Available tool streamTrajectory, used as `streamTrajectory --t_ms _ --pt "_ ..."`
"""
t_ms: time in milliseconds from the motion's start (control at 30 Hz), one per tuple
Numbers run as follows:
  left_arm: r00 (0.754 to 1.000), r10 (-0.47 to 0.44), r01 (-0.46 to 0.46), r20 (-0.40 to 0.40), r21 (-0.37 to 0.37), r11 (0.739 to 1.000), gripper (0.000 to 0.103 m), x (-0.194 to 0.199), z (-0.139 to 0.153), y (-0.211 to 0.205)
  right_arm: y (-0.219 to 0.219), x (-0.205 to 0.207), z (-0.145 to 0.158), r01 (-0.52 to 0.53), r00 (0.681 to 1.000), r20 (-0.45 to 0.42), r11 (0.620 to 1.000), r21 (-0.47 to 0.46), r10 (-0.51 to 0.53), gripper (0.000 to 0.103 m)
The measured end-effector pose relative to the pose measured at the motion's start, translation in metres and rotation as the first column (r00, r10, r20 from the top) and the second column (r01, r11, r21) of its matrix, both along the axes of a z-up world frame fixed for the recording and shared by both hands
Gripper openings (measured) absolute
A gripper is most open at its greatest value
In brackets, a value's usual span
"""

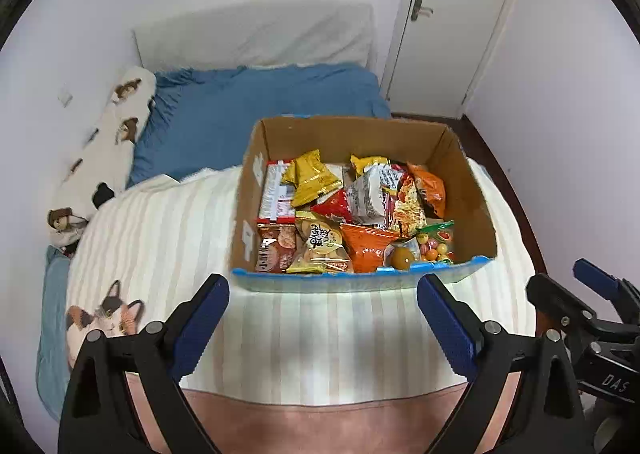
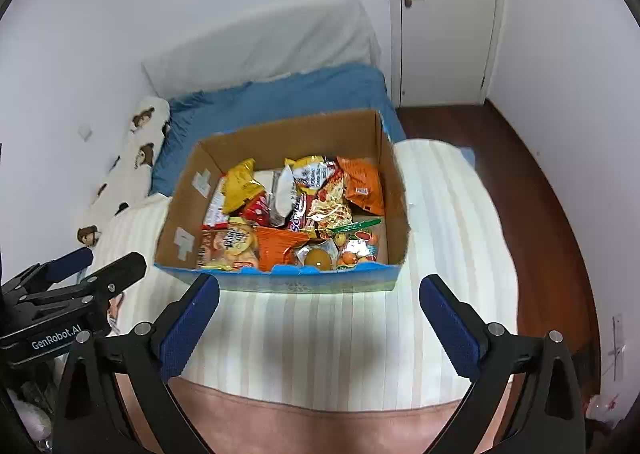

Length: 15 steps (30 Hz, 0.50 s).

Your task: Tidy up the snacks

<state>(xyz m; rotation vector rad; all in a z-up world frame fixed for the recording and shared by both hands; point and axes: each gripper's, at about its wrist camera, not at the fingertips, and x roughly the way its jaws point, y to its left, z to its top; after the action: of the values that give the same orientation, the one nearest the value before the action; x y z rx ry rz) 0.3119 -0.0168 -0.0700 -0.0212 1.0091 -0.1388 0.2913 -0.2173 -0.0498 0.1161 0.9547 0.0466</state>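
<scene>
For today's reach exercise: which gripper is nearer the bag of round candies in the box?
Right. The candy bag lies ahead of the right gripper; the left gripper faces the box's middle, candies off to its right.

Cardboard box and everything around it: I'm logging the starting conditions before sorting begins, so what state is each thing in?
Cardboard box: open-topped, upright on the striped blanket, full of snack packets.
Snack packets: loosely piled, overlapping, all inside the box.
Candy bag: lying in the box's near right corner.
Left gripper: open, empty, short of the box.
Right gripper: open, empty, short of the box.
Door: closed.
</scene>
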Motion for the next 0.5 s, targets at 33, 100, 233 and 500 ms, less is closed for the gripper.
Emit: streamTrajectory --t_ms 33,100,233,500 --pt "1.0 0.001 -0.001 0.011 0.005 1.0 0.096 -0.009 0.004 0.001 0.001 -0.012 0.007 -0.001 1.0 0.017 1.0 -0.003 0.001 0.102" --pt "0.999 0.005 -0.005 0.038 0.001 1.0 0.096 -0.026 0.014 0.002 0.004 -0.03 0.015 -0.007 0.999 0.038 1.0 -0.007 0.008 0.102" --pt "0.998 -0.004 0.004 0.066 0.009 1.0 0.096 -0.059 0.027 0.003 0.006 -0.062 0.028 -0.014 0.998 0.061 1.0 0.004 0.014 0.102" --pt "0.992 0.01 -0.013 0.127 0.029 1.0 0.096 -0.106 0.048 0.01 0.011 -0.115 0.05 -0.019 0.994 0.112 1.0 -0.005 0.019 0.103"
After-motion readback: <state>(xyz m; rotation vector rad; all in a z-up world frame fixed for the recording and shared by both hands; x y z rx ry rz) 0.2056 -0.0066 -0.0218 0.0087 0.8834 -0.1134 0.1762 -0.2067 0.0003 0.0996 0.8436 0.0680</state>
